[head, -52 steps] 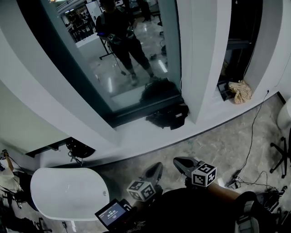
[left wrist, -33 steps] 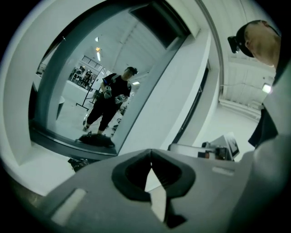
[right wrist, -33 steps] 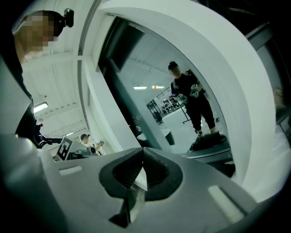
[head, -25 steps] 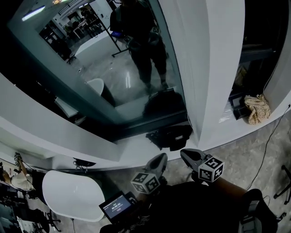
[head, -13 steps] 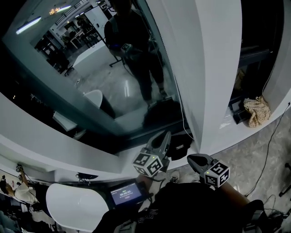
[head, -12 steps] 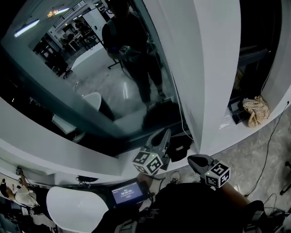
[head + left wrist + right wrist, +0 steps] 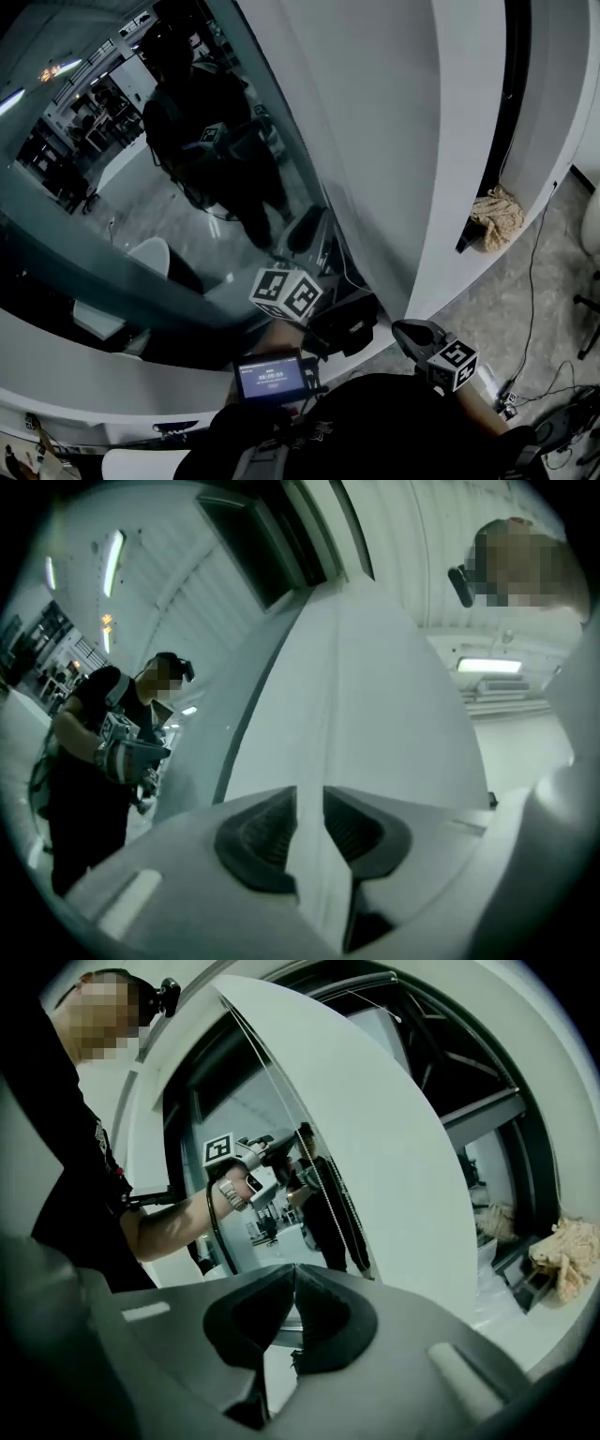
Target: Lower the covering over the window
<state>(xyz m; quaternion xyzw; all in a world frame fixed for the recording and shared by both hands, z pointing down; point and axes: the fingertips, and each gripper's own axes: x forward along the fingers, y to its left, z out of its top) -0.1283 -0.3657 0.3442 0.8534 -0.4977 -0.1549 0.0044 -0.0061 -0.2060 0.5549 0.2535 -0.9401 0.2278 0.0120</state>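
The window is bare dark glass that mirrors the person and the room; no covering shows over it. Thin pull cords hang down its right edge, beside the white pillar. My left gripper is raised against that edge. In the right gripper view it reaches the cords. Its jaws are opening, and through the gap I see the pillar with a faint vertical line; nothing is pressed between the pads. My right gripper hangs low near my body, its jaws shut on nothing.
A black bag lies on the sill under the left gripper. A crumpled cloth sits on the sill of the opening to the right. A cable runs across the stone floor. A small lit screen sits at my chest.
My left gripper has risen from waist height to the window's right edge by the cords. The view has swung closer to the glass. The right gripper stays low.
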